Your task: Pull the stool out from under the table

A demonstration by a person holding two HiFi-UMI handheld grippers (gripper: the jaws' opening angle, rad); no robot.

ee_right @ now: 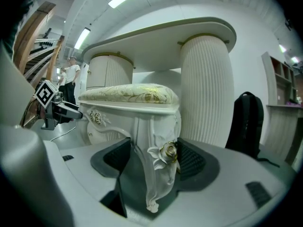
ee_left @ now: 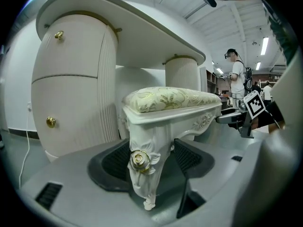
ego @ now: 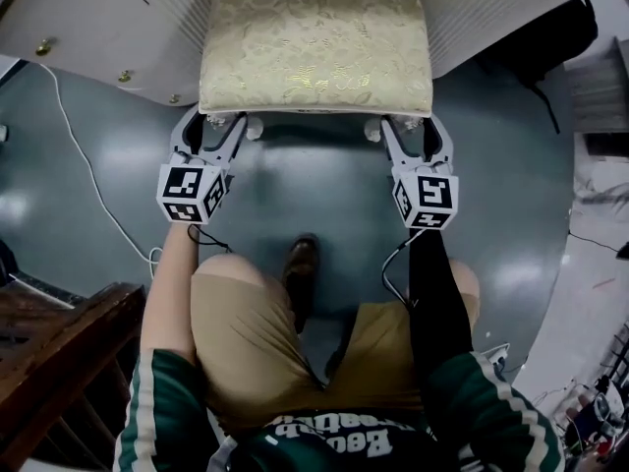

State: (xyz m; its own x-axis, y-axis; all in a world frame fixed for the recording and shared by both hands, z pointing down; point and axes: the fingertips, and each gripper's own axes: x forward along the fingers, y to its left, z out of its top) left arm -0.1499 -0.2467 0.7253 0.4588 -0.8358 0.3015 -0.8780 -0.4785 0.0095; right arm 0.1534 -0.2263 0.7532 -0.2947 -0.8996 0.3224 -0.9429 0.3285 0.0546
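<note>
Both tongs are closed on the stool [ego: 314, 42]. The left tongs [ego: 214, 126] clamp its near left leg [ee_left: 144, 169], ribbed black pads pressed to either side at the height of a carved gold rose. The right tongs [ego: 408, 131] clamp the near right leg [ee_right: 156, 174] the same way, one pad against its rose. Both point away from the person. White, with a gold-patterned cushion, the stool stands upright on the grey floor [ego: 314, 200] in the gap between the two ribbed pedestals [ee_left: 71, 79] that carry the curved tabletop [ee_left: 142, 37]. Its long axis runs left to right across the head view, one long side facing the person. How far its far edge reaches under the tabletop is unclear.
</note>
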